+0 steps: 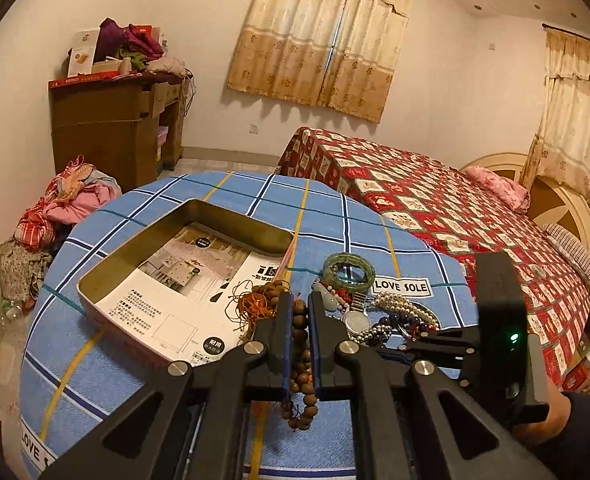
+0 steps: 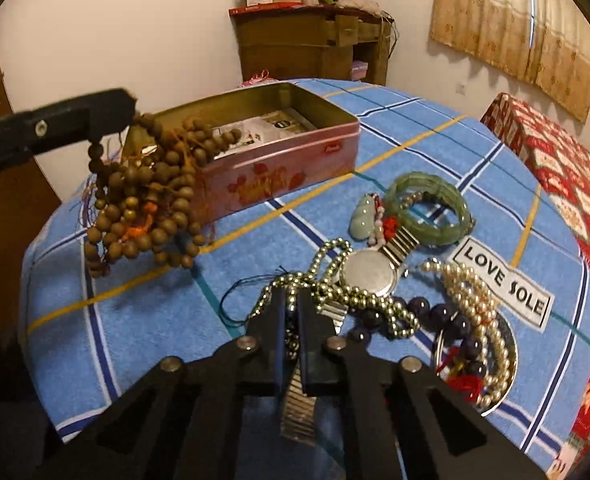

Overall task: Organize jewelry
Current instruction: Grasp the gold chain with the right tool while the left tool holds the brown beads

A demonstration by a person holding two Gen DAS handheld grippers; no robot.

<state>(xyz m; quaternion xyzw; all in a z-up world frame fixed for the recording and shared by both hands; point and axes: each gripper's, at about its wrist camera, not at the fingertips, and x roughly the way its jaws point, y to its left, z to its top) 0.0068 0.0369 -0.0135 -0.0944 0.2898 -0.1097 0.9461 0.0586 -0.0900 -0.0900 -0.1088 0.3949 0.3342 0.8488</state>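
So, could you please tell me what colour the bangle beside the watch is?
The bangle is mottled green, clearest in the right wrist view.

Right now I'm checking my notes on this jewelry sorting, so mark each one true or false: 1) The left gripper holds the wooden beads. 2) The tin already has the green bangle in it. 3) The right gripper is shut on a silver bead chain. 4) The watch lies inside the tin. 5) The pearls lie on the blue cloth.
1) True: the left gripper is shut on the wooden beads, which hang beside the tin.
2) False: the green bangle lies on the blue cloth, outside the tin.
3) True: the right gripper is shut on the silver bead chain.
4) False: the watch lies on the cloth.
5) True: the pearls lie on the cloth.
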